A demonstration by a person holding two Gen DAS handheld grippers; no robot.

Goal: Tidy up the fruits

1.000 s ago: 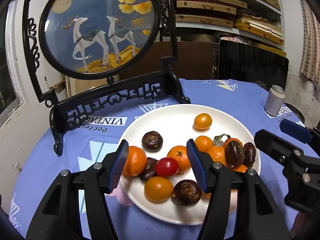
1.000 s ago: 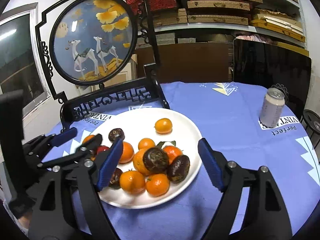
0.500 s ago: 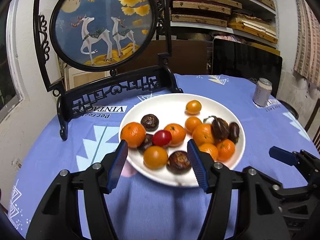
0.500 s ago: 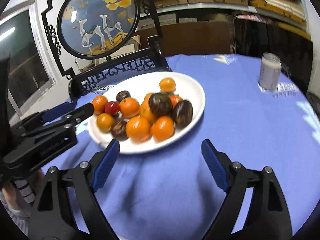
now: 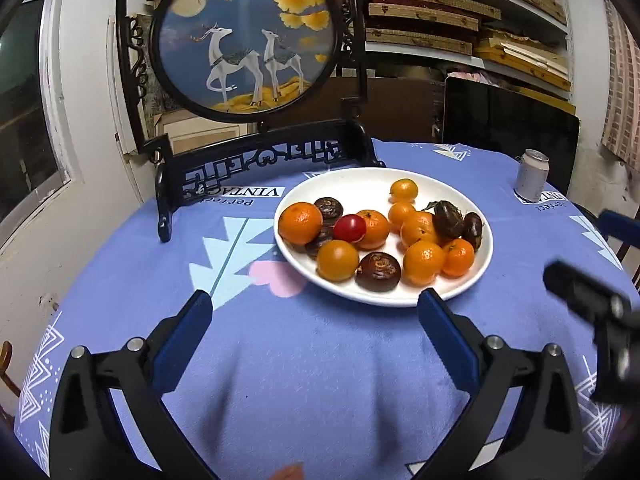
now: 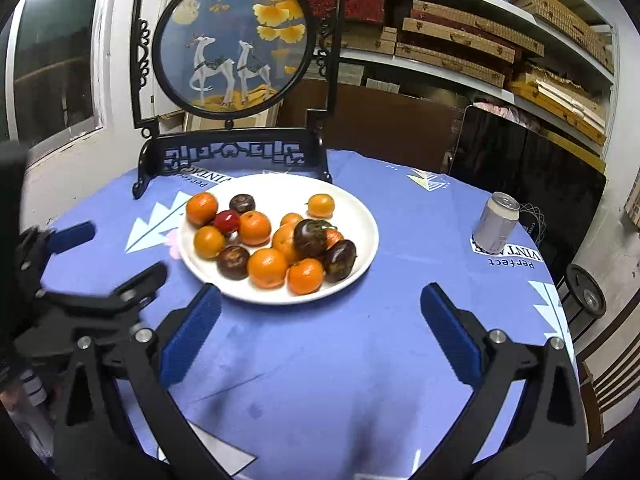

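A white plate (image 5: 344, 184) (image 6: 360, 216) on the blue tablecloth holds several oranges (image 5: 300, 222) (image 6: 267, 268), several dark brown passion fruits (image 5: 378, 271) (image 6: 312, 237) and one red tomato (image 5: 349, 228) (image 6: 227, 220). My left gripper (image 5: 316, 326) is open and empty, held back from the plate's near rim. My right gripper (image 6: 320, 320) is open and empty, also short of the plate. Each gripper shows blurred at the edge of the other's view.
A black carved stand with a round deer picture (image 5: 248, 36) (image 6: 230, 40) rises behind the plate. A silver drink can (image 5: 531, 176) (image 6: 496, 222) stands at the right. A dark screen (image 6: 528, 176) and shelves of boxes are behind the table.
Both grippers have drawn back from the plate toward the table's near side. The left jaws, earlier around the fruit, have opened wider. The fruit stays on the plate.
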